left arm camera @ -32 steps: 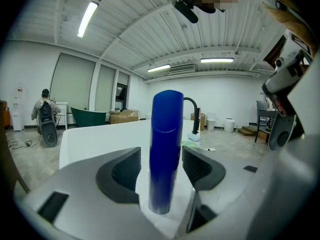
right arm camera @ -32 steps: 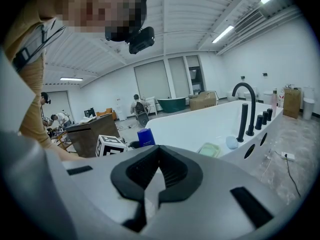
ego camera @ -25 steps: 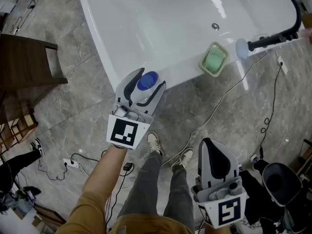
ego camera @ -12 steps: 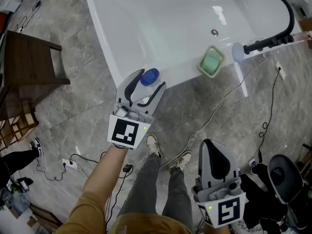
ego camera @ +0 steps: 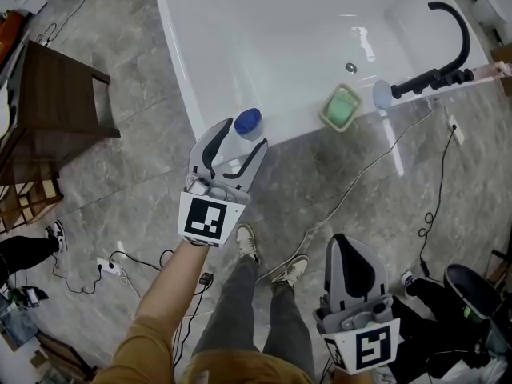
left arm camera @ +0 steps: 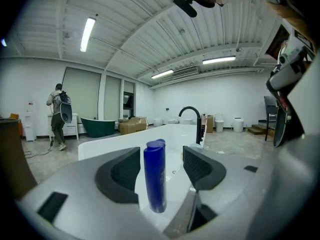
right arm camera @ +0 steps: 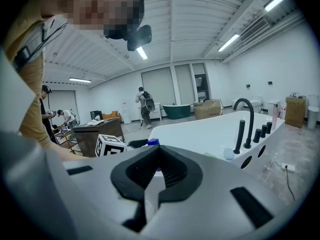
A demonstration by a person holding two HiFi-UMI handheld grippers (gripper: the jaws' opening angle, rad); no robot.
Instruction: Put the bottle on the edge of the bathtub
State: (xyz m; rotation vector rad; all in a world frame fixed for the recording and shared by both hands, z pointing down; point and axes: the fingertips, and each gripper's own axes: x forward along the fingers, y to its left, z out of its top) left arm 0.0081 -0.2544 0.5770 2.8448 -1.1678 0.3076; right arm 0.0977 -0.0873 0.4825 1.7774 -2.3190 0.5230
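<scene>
Comparing with the head-view frames from a second and half a second back: the blue bottle [ego camera: 247, 123] sat a little deeper between the jaws of the left claw [ego camera: 238, 141]. Its cap now shows nearer the tips, so the claw seems to have eased back toward 6 o'clock. The left gripper view shows the jaws apart. The bottle stands upright between them, with a thin gap at the left pad and a wider one at the right, and its base rests on the white rim of the bathtub [ego camera: 180, 70]. Judgement: the bottle is set down and released, so the placement looks done; what remains is a straight retreat that does not clip it. The bottle is tall and narrow on a glossy rim, so a nudge from the closer left pad could tip it. The right claw [ego camera: 358, 294] hangs at 5 o'clock of the head view, pads together on nothing, idle. Surface: smooth white tub rim, with a green soap dish [ego camera: 341, 107] at about 3 o'clock of the bottle and a black faucet [ego camera: 424, 80] beyond it. Room: grey stone floor [ego camera: 136, 110] with loose cables [ego camera: 360, 174], dark wooden furniture [ego camera: 56, 94] at 9 o'clock, a ribbed white ceiling with strip lights, a green tub [left arm camera: 97, 126] and a person with a backpack [left arm camera: 58, 115] far off.
</scene>
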